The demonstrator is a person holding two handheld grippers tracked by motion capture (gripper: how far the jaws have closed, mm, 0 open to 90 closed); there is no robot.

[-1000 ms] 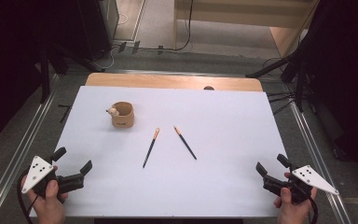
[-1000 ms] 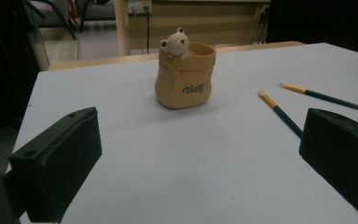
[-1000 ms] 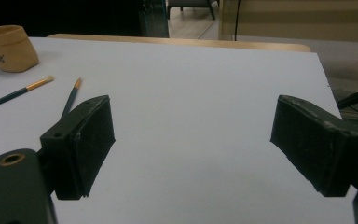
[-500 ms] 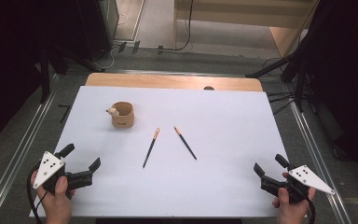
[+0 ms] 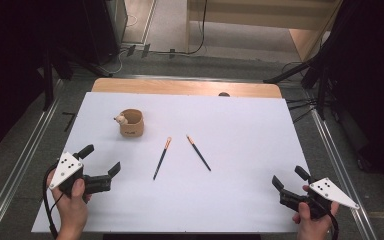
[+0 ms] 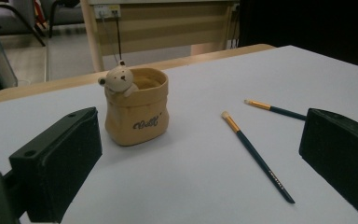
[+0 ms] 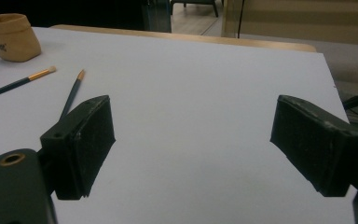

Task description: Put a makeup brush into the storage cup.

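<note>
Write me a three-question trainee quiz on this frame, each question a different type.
1. True or false: both brushes lie flat on the white table sheet, outside the bear cup.
2. Multiple choice: the left gripper is A) shut on a brush, B) open and holding nothing, C) inside the cup.
3. Fill in: the brush nearer the cup is the ___ brush, seen from the high view.

Key: 1 true, for left brush and right brush. 2 B. 3 left.
</note>
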